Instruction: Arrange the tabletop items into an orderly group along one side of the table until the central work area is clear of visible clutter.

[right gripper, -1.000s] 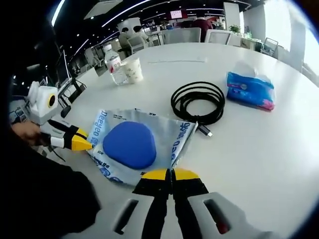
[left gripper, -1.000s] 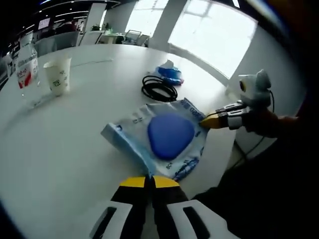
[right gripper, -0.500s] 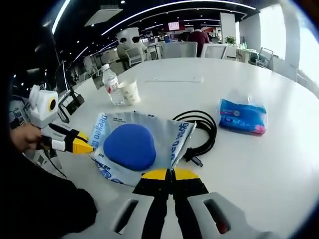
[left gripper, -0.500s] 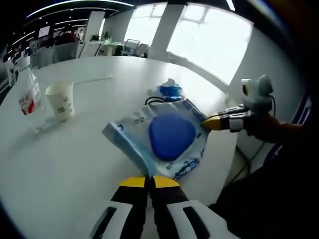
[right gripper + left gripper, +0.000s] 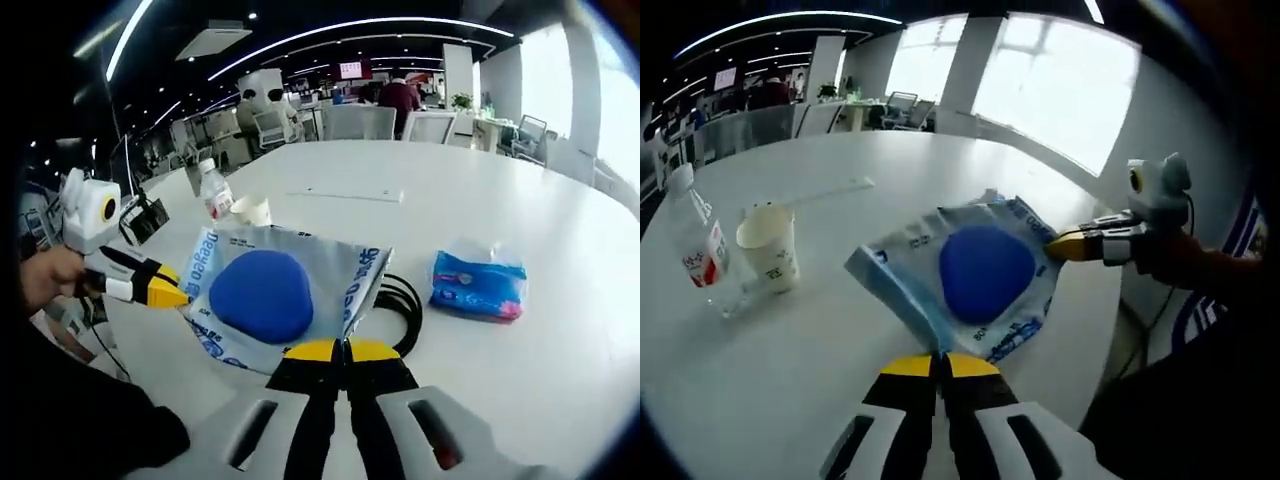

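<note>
Both grippers hold one flat blue-and-white packet (image 5: 975, 275) with a rounded blue shape on its face, stretched between them above the white desk (image 5: 790, 330). In the left gripper view, the left gripper (image 5: 937, 366) is clenched on the packet's near edge, and the right gripper (image 5: 1055, 243) comes in from the right, pinching the far corner. Left of the packet stand a paper cup (image 5: 770, 248) and, just beside it, a water bottle (image 5: 692, 240).

The right gripper view has the right gripper (image 5: 344, 350) closed on the packet's (image 5: 275, 295) edge, the left gripper (image 5: 172, 295) nipping the opposite side. This view adds a coiled black cable (image 5: 400, 305) partly behind the packet and a blue tissue pack (image 5: 478, 285) lying near it.
</note>
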Tool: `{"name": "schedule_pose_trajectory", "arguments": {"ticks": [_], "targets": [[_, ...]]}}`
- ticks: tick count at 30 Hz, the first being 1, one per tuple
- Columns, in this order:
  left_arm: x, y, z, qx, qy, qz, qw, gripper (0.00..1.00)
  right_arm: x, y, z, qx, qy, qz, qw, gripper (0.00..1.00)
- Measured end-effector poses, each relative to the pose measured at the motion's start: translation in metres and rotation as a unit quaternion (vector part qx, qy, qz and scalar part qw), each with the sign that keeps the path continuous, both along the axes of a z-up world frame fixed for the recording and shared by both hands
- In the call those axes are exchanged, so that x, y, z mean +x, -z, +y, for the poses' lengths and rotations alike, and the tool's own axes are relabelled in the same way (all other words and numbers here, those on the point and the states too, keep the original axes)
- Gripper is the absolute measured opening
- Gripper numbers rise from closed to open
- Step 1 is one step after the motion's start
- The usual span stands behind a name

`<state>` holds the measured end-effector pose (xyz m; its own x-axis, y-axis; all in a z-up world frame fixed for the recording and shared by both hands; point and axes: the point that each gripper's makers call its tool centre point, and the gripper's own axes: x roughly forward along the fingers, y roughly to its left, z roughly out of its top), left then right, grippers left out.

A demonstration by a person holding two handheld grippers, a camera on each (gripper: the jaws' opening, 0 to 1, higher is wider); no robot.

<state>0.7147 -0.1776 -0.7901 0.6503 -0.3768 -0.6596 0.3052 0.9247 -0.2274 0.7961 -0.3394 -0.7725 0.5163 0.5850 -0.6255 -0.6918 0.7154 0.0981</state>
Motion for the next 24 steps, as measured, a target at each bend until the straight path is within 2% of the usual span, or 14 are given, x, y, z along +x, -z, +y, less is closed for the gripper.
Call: {"name": "schedule_pose_trajectory", "arguments": {"ticks": [7,15,24], "targets": [[0.024,-0.006,0.006,-0.001,-0.012,-0.002,0.9999,0.00,0.027,-0.009,0.007,0.002,0.006,-0.010,0.9999,0.00],[0.054,-0.009,0.018,0.004,-0.039,-0.008,0.9992,0.00,0.056,-0.005,0.018,0.000,0.000,-0.018,0.9998,0.00],[0.081,-0.006,0.034,-0.005,-0.067,-0.005,0.9977,0.00,0.074,-0.001,0.031,-0.017,-0.024,-0.027,0.9992,0.00]]}}
